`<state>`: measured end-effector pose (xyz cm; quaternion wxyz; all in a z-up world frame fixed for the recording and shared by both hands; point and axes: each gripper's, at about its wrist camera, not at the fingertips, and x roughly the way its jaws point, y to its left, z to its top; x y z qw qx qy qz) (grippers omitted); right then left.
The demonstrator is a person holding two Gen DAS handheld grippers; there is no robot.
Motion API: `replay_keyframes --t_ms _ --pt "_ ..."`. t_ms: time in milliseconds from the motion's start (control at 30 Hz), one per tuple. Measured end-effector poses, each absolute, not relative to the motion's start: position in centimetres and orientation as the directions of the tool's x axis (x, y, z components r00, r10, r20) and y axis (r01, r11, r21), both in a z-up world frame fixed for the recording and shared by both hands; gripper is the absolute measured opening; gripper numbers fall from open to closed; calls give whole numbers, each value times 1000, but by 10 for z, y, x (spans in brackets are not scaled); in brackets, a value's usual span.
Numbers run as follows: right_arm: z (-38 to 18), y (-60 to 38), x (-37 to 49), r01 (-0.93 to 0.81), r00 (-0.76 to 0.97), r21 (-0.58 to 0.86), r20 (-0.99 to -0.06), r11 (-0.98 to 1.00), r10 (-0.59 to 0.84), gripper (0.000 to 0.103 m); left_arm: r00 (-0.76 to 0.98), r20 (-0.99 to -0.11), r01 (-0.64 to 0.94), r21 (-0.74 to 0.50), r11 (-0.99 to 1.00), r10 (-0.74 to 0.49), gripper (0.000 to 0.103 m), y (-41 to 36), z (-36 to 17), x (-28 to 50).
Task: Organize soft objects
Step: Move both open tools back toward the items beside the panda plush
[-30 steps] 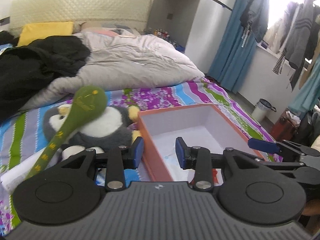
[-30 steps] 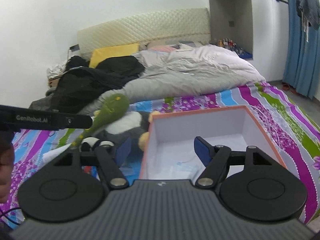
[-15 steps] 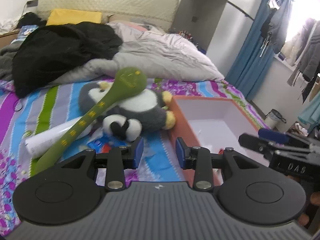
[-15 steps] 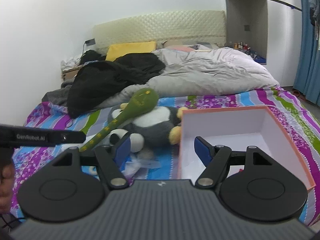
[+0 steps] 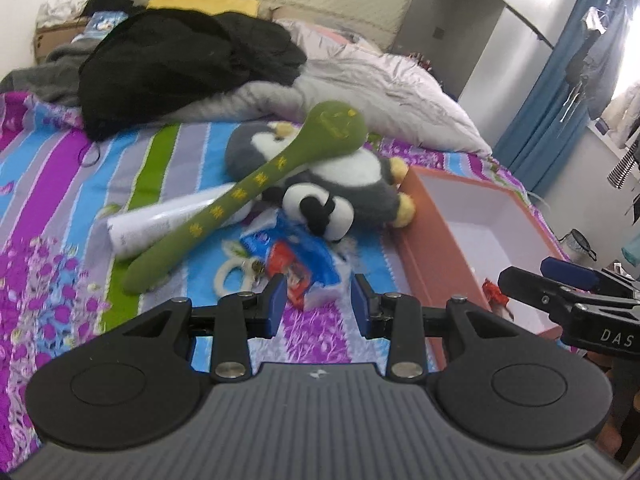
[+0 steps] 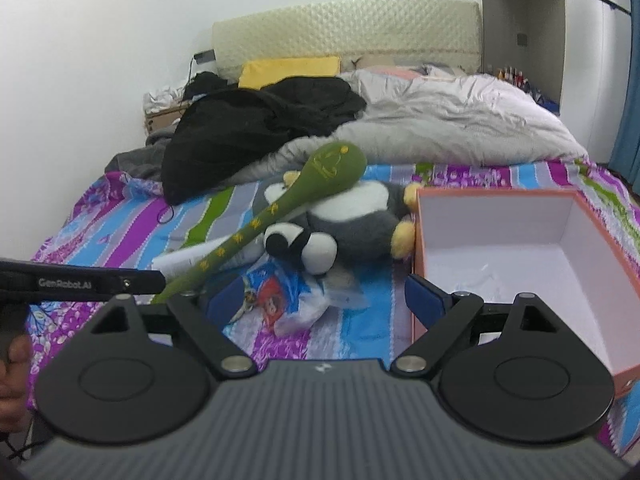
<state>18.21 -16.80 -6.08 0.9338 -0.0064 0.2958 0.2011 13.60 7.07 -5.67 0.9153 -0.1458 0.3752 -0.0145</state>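
A grey and white plush penguin (image 5: 352,184) (image 6: 360,220) lies on the striped bedspread. A long green plush club (image 5: 256,184) (image 6: 288,208) rests across it. A small panda plush (image 5: 324,210) (image 6: 304,244) lies against the penguin. An open orange box (image 5: 424,216) (image 6: 568,208) with a white inside stands to their right. My left gripper (image 5: 318,304) is open, empty, above a blue packet (image 5: 292,248) (image 6: 280,288). My right gripper (image 6: 312,304) is wide open, empty, short of the toys.
A white roll (image 5: 160,220) lies under the green club. A black garment (image 5: 192,60) (image 6: 260,120) and a grey duvet (image 5: 380,88) (image 6: 440,124) are heaped at the bed's head. A small red item (image 5: 494,294) lies in the box. Blue curtains (image 5: 552,80) hang at the right.
Both grippers have swung left, away from the box and toward the plush toys and the packets. The left gripper's jaws have opened a little wider. The toys have not moved.
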Motion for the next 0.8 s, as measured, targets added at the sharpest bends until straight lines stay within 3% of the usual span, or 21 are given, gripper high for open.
replay_keyframes --t_ms 400,567,800 --pt "-52 -148 185 -388 698 140 -601 911 389 89 698 -705 -124 -288 949 -122 41 87 -77 135" --pt "-31 -140 193 -368 672 71 -669 927 318 89 687 -714 -122 -295 948 -133 41 85 -83 145" --pt "15 -124 206 -446 539 114 -758 888 368 89 664 -736 -116 -276 954 -133 41 79 -87 157"
